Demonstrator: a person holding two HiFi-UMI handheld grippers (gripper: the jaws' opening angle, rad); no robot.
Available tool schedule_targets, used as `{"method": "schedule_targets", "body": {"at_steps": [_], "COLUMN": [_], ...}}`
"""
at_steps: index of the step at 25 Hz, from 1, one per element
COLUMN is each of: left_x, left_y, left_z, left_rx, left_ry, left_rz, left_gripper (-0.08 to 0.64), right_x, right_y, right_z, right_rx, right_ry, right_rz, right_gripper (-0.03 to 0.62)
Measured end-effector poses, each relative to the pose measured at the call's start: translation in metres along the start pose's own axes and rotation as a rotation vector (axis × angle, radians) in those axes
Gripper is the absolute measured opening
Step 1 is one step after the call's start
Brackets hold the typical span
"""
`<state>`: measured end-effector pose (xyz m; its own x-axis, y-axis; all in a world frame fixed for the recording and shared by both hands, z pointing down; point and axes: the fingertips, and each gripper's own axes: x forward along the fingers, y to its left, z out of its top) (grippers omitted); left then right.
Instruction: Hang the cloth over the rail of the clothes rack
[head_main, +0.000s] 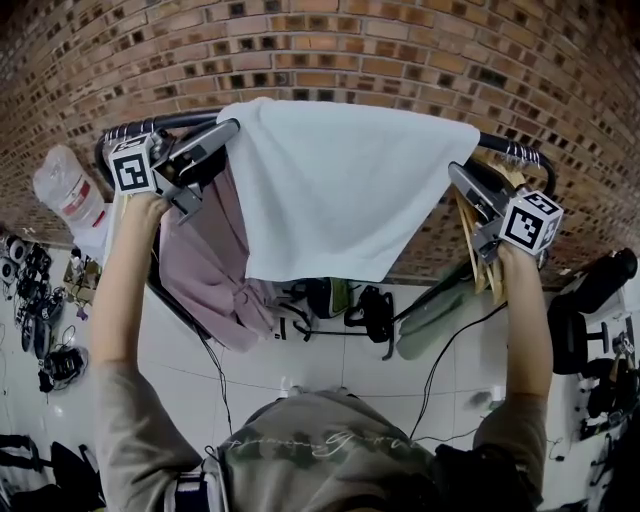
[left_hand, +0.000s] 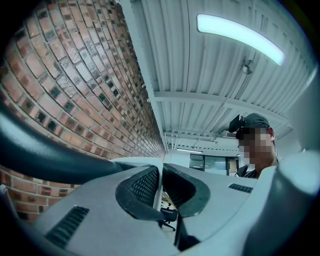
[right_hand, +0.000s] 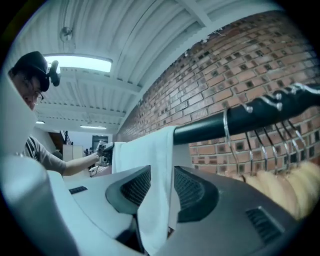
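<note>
Overall count: one cloth (head_main: 340, 190), one rail (head_main: 508, 150), two grippers with one marker cube each, one pink garment (head_main: 205, 270), one bunch of hangers (head_main: 482, 250).
cloth: white, soft, towel-like nap, roughly rectangular. It is draped over the rail with its front face hanging flat and its top edge running along the bar between the grippers.
rail: dark round tube. The cloth covers its middle, so only the ends show.
left gripper (head_main: 232, 128): at the cloth's upper left corner. Its jaws are clenched on a thin white edge of cloth, and the ribbed black pads almost meet.
right gripper (head_main: 456, 172): at the cloth's right edge, just below the rail. Its jaws grasp a thick fold of cloth that fills the gap and hangs down past the pads.
cubes: white with black square markers, left (head_main: 132, 165) and right (head_main: 530, 222).
pink garment: thin and crumpled, on the rail's left part, partly behind the cloth.
hangers: pale wood with wire hooks over the rail's right end, too crowded to count.
wall (head_main: 400, 50): red-brown brick.
floor (head_main: 330, 365): white tiles with black cables.
hard to make out: a green shape under the right gripper and dark clutter at the floor's left edge.
</note>
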<state>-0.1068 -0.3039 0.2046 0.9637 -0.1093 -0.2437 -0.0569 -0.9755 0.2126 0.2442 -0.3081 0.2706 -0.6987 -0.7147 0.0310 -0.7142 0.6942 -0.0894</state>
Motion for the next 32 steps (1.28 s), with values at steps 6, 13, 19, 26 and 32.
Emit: {"method": "schedule_targets", "body": {"at_steps": [6, 13, 19, 26, 32], "left_x": [-0.005, -0.009, -0.012, -0.018, -0.017], "left_y": [-0.001, -0.001, 0.001, 0.000, -0.003], "left_z": [0.008, 0.008, 0.007, 0.019, 0.026], "left_rx": [-0.014, 0.013, 0.005, 0.014, 0.046], "left_ry": [-0.037, -0.021, -0.036, -0.054, -0.047], "left_rz": [-0.002, 0.025, 0.049, 0.073, 0.070], "left_gripper": [0.025, 0.025, 0.024, 0.025, 0.025], "right_x": [0.011, 0.009, 0.002, -0.007, -0.004], "right_y": [0.005, 0.012, 0.020, 0.020, 0.024], "right_z": [-0.009, -0.006, 0.016, 0.060, 0.082], "right_rx": [-0.070, 0.000, 0.056, 0.005, -0.012], "right_ry": [0.065, 0.031, -0.045, -0.135, -0.150], "right_rz": [0.007, 0.088, 0.145, 0.117, 0.130], "right_gripper": [0.070, 0.028, 0.028, 0.028, 0.028]}}
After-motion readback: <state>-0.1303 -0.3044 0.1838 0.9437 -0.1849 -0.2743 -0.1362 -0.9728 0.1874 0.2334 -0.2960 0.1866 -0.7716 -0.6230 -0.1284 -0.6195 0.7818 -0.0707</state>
